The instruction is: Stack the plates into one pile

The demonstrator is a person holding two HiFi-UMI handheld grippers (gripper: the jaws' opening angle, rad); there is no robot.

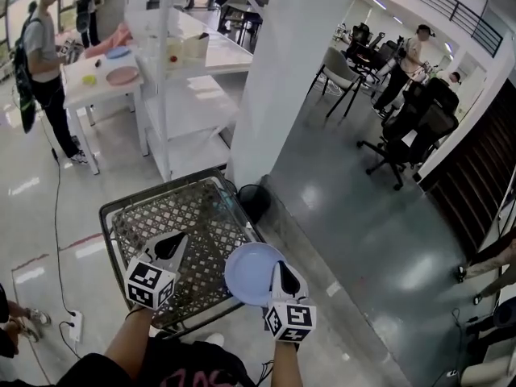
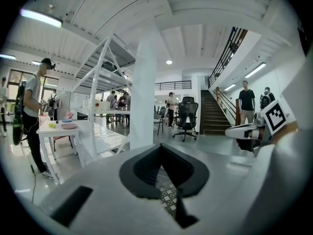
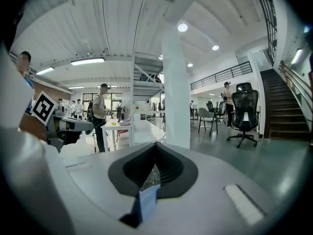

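As I look down from the head view, the biggest thing I see is the white pillar (image 1: 298, 71), going up the middle of the frame. Below it, at the lower left, is a metal mesh stand (image 1: 189, 216). Far off in the upper left is a white desk (image 1: 76, 89), and a person (image 1: 44, 63) stands just beside it. A pink plate (image 1: 122, 75) and a small blue plate (image 1: 118, 52) lie on that desk, apart from each other.

The pale blue plate (image 1: 251, 272) is low in the middle of the frame, over the right edge of the mesh stand. My right gripper (image 1: 278, 276) has it by the rim: in the right gripper view its fingers are squeezed on the thin blue edge (image 3: 146, 199).

My left gripper (image 1: 171, 244) is above the mesh stand, at the lower left. Its fingers are pressed together with nothing in them.
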